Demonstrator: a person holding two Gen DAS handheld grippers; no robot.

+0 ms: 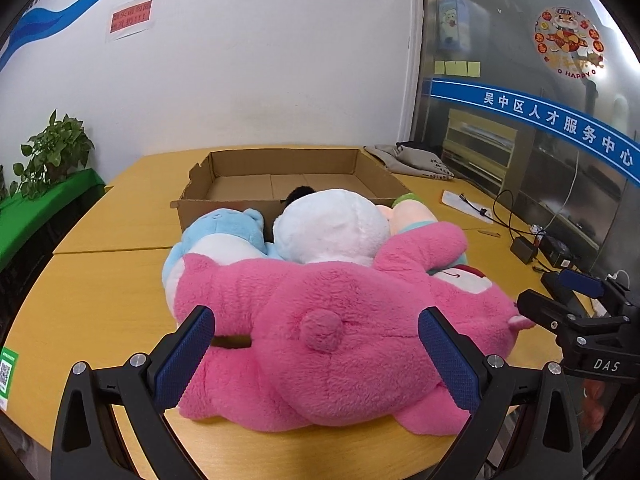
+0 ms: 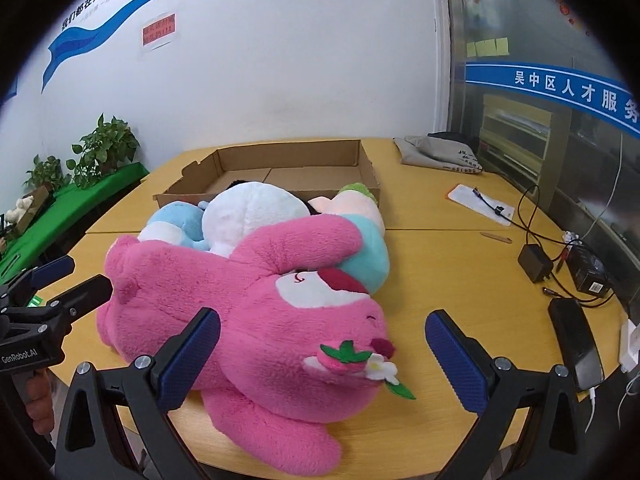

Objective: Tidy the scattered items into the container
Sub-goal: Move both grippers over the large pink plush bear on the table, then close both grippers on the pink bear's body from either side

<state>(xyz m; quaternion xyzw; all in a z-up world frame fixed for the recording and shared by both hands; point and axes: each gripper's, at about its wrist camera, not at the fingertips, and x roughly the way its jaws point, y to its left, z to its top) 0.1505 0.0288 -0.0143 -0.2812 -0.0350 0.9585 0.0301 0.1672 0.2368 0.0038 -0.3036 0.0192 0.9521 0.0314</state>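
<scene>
Both grippers' fingers spread: left gripper [image 1: 316, 344] straddles pink plush bear [image 1: 340, 320], right gripper [image 2: 322, 346] near its head.

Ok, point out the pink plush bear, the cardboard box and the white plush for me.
pink plush bear [image 2: 280, 320]: right wrist view, on its head.
cardboard box [image 1: 224, 204]: left wrist view, on its near front wall.
white plush [image 1: 332, 224]: left wrist view, on its rounded top.

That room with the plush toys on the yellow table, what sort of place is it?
Probably an office or public service centre, not a home. A blue banner with white Chinese characters runs across a glass partition, yellow sticky notes are stuck above it, and a blue wave slogan decal crosses the white wall.
</scene>
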